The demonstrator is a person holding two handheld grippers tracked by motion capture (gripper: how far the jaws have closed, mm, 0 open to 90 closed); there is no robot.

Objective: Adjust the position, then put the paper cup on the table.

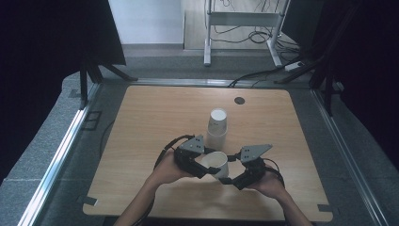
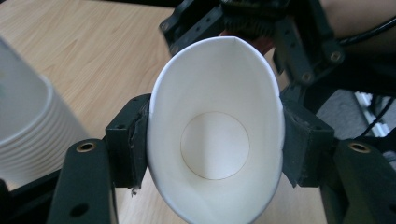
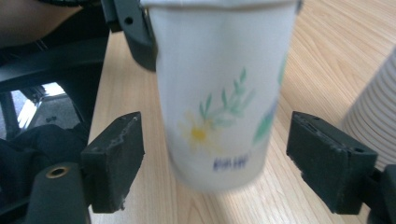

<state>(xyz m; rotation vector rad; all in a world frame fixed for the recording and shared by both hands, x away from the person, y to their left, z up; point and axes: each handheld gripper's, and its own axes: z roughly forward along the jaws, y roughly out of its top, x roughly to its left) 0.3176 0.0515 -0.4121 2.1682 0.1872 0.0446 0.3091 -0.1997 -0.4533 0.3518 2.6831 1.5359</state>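
1. Paper cup [image 1: 217, 164], held off the table [image 1: 141, 122], in front of the cup stack [image 1: 217, 128].
2. Left gripper [image 1: 205, 170] pinches its rim, squeezed oval.
3. Right gripper [image 1: 229, 179]: jaws spread, clear of the cup's walls.
4. Step: handover to the left appears complete. Next: right hand backs away.

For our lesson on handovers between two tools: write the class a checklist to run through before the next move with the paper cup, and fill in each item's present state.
1. Left tool clamped on the paper cup, rim squeezed oval: ok.
2. Right tool let go, pads clear of the cup's sides: ok.
3. Cup wall undamaged: cannot tell; it is deformed.
4. Cup stack upright, apart from the held cup: ok.
5. Cup empty inside: ok.
6. Bare table for setting down: ok.
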